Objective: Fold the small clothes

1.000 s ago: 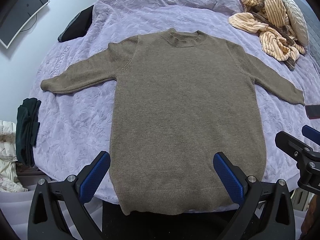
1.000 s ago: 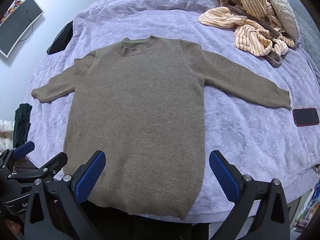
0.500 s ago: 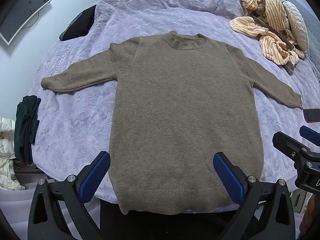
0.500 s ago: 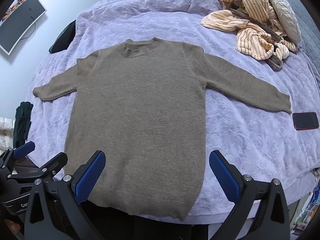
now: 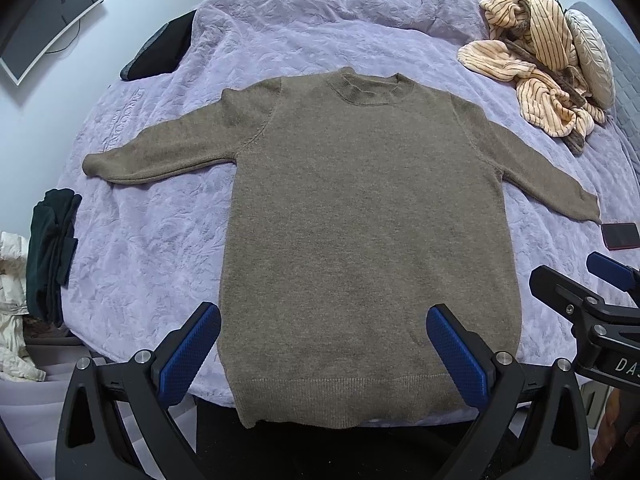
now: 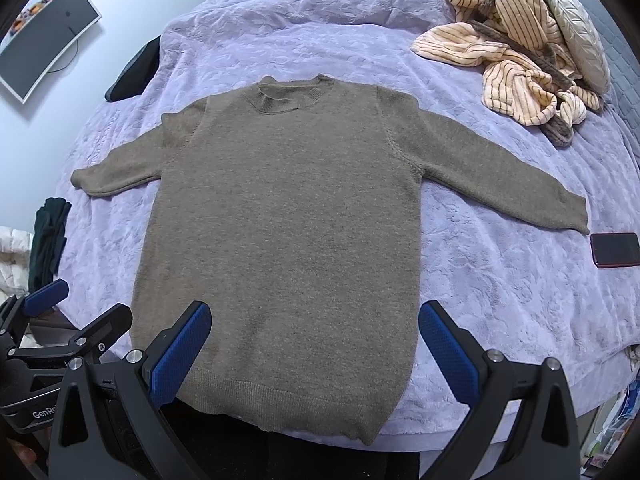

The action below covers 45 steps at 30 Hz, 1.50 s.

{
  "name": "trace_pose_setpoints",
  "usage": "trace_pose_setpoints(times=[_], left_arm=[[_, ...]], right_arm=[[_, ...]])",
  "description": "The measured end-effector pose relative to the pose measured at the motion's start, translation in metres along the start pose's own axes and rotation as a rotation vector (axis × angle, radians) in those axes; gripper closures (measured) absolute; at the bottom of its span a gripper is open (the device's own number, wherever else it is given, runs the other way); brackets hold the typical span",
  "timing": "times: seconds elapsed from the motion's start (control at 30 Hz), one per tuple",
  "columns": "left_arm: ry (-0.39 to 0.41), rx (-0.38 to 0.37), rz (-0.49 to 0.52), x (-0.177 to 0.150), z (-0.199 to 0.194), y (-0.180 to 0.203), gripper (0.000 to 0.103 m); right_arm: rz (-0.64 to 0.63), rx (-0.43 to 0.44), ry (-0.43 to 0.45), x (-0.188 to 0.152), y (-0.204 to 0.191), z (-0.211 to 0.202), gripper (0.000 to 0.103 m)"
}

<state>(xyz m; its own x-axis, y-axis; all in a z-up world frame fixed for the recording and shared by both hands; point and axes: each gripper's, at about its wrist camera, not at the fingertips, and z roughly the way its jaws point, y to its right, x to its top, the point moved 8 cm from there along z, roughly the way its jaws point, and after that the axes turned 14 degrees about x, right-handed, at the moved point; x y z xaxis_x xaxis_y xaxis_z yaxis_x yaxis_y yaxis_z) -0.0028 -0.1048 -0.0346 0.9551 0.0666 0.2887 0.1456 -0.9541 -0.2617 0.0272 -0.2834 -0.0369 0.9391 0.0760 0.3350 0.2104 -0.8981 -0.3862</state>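
A brown knit sweater (image 5: 360,220) lies flat and face up on the lilac bedspread (image 5: 152,248), sleeves spread to both sides, hem hanging slightly over the near edge. It also shows in the right wrist view (image 6: 280,216). My left gripper (image 5: 322,330) is open and empty, held above the hem. My right gripper (image 6: 314,328) is open and empty, also above the hem, slightly further right. The right gripper shows at the right edge of the left wrist view (image 5: 592,300); the left gripper shows at the lower left of the right wrist view (image 6: 60,328).
A striped peach garment (image 5: 528,76) and a grey cushion (image 5: 592,64) lie at the back right. A phone (image 6: 616,249) lies past the right sleeve cuff. A black item (image 5: 160,52) sits at the back left. Dark clothes (image 5: 50,252) hang at the bed's left side.
Both grippers have drifted slightly, so the sweater sits a little lower in view. The sweater itself has not moved. Both stay open.
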Motion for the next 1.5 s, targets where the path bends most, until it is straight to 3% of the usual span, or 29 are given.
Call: trace_pose_setpoints(times=[0.57, 0.9, 1.13, 1.3, 1.5], left_arm=[[0.016, 0.036, -0.033, 0.011, 0.0, -0.012, 0.0], [0.0, -0.02, -0.005, 0.02, 0.016, -0.025, 0.0], [0.006, -0.113, 0.06, 0.04, 0.036, -0.031, 0.0], [0.007, -0.209, -0.052, 0.073, 0.07, -0.086, 0.0], [0.044, -0.23, -0.29, 0.122, 0.144, -0.224, 0.0]], right_arm=[[-0.02, 0.019, 0.01, 0.013, -0.002, 0.009, 0.0], [0.023, 0.011, -0.007, 0.019, -0.011, 0.029, 0.0], [0.095, -0.012, -0.003, 0.025, -0.028, 0.044, 0.0], [0.088, -0.042, -0.004, 0.036, -0.057, 0.063, 0.0], [0.005, -0.015, -0.044, 0.058, -0.122, 0.107, 0.0]])
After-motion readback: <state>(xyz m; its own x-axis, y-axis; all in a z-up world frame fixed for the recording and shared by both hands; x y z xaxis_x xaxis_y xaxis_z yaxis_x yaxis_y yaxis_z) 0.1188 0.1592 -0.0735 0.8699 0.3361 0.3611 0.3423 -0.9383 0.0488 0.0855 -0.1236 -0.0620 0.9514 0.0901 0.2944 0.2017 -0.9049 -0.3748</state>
